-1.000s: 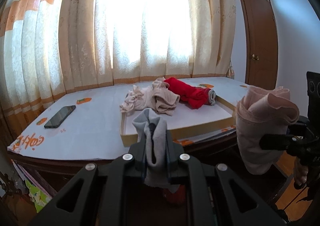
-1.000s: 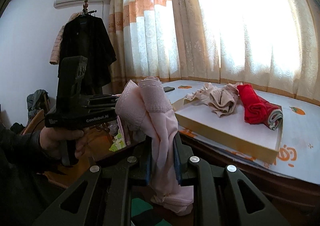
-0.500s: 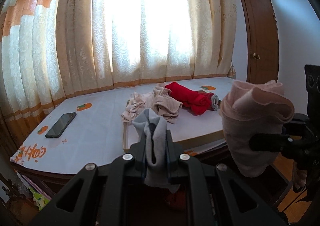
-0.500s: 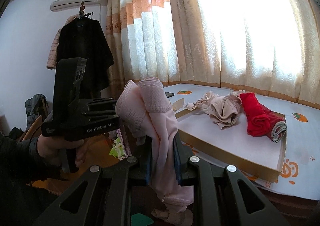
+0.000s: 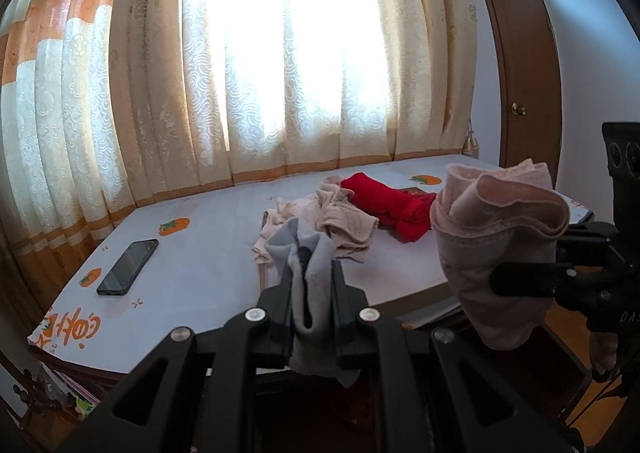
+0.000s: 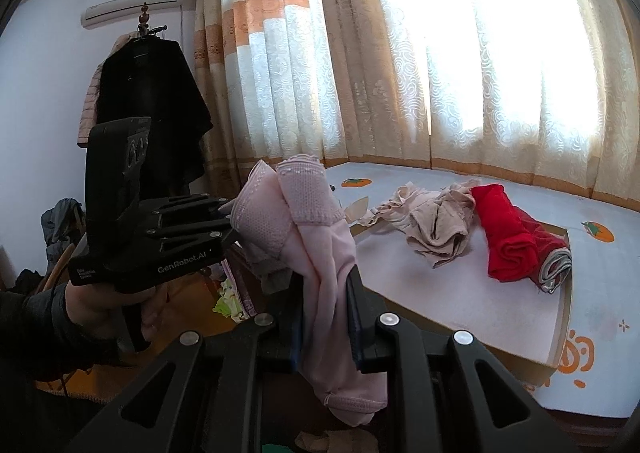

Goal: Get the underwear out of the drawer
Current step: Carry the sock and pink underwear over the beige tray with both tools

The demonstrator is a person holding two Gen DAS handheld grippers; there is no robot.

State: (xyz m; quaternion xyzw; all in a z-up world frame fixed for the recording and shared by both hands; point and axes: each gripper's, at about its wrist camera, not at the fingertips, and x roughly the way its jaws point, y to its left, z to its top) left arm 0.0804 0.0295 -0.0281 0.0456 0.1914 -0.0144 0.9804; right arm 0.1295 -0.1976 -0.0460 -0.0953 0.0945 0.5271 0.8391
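My left gripper [image 5: 310, 273] is shut on grey underwear [image 5: 308, 293], held in the air in front of the table. My right gripper [image 6: 326, 285] is shut on pink underwear [image 6: 320, 253], also in the air; it shows at the right of the left wrist view [image 5: 496, 253]. On the table a shallow cardboard tray [image 6: 560, 317] holds beige underwear [image 6: 436, 221] and a red rolled garment [image 6: 504, 237]. The left gripper's body [image 6: 160, 237] shows in the right wrist view.
A black phone [image 5: 128, 267] lies on the table cloth [image 5: 192, 261] at the left. Curtains hang behind the table. A dark coat [image 6: 148, 109] hangs at the far left. A brown door [image 5: 520, 73] stands at the right.
Both grippers have risen a little and drawn closer to the table, each still holding its garment. The pink underwear has shifted left in the left wrist view.
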